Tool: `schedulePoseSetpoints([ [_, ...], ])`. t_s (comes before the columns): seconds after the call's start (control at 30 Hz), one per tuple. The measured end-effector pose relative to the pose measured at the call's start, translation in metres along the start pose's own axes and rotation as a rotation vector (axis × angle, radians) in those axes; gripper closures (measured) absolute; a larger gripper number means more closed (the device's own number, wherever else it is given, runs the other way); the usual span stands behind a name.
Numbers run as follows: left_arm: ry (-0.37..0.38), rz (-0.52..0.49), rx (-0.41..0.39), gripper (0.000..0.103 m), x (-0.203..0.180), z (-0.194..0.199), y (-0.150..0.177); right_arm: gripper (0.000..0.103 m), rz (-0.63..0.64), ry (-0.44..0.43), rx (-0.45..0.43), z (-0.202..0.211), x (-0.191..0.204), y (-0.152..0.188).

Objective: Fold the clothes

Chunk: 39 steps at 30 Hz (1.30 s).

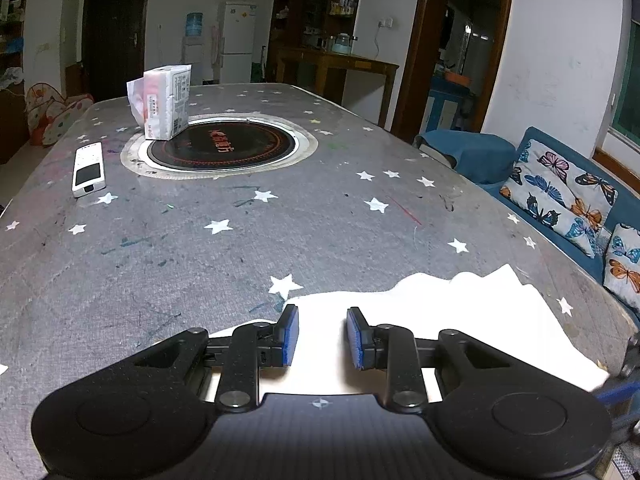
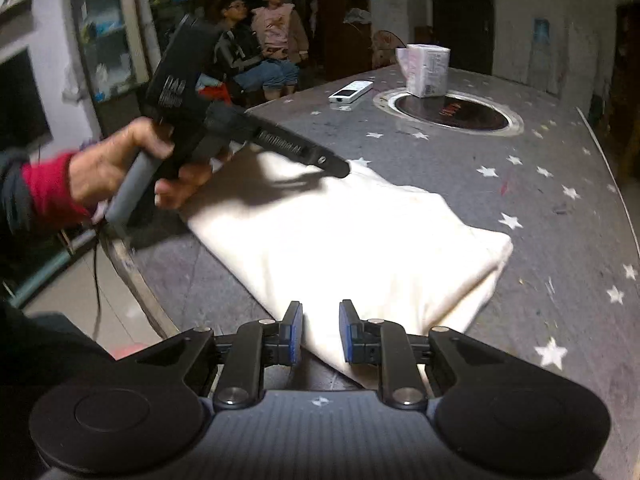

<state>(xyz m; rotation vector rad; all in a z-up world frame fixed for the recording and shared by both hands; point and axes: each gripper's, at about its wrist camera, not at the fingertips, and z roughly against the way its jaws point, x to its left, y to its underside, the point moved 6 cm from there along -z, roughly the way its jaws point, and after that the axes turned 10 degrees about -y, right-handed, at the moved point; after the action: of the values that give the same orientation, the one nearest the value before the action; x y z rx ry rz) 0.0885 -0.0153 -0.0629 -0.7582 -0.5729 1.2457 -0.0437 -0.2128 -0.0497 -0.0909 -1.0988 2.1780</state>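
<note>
At the near edge of the starry desk (image 1: 320, 216), folded white cloth (image 2: 360, 236) lying flat; left claw (image 1: 322, 338) and right claw (image 2: 320, 332) apart, empty, poised over opposite ends, likely for another fold.

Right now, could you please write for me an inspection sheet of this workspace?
Surface: grey star-print table cover, scribbled; round inset hob.
Job's things: white garment, folded, lying flat near the table edge.
Clutter: tissue pack upright on the hob rim; remote control.
Grippers: left gripper open above the garment; right gripper open at its near corner.
Cables: thin dark cable hanging below the left handle.
Surroundings: sofa, fridge, two seated people.
</note>
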Motion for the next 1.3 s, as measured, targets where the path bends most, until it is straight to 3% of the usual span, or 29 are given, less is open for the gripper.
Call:
schedulePoseSetpoints([
  [0.17,-0.002,0.003,-0.003,0.073,0.0,0.001,0.0,0.085,-0.087,0.044,-0.11,0.01,-0.027,-0.018],
  [0.3,-0.005,0.004,-0.003,0.073,0.0,0.001,0.0,0.085,-0.1,0.09,-0.042,-0.001,-0.039,-0.003],
  [0.43,-0.008,-0.003,-0.007,0.073,-0.001,0.001,0.001,0.085,-0.129,0.116,-0.032,0.01,-0.045,0.006],
  [0.63,-0.013,-0.018,-0.033,0.068,-0.007,0.016,-0.001,0.085,-0.077,0.132,-0.082,0.011,-0.049,-0.026],
  [0.87,0.023,-0.074,-0.069,0.068,-0.022,0.055,0.016,0.085,-0.068,0.108,-0.114,-0.04,-0.064,-0.067],
  [1.03,0.017,-0.054,-0.03,0.066,-0.018,0.067,0.042,0.087,-0.097,0.14,-0.051,-0.071,-0.077,-0.062],
  [1.3,-0.019,-0.003,-0.036,0.06,0.002,0.083,0.055,0.086,-0.077,0.136,-0.095,-0.051,-0.058,-0.065],
])
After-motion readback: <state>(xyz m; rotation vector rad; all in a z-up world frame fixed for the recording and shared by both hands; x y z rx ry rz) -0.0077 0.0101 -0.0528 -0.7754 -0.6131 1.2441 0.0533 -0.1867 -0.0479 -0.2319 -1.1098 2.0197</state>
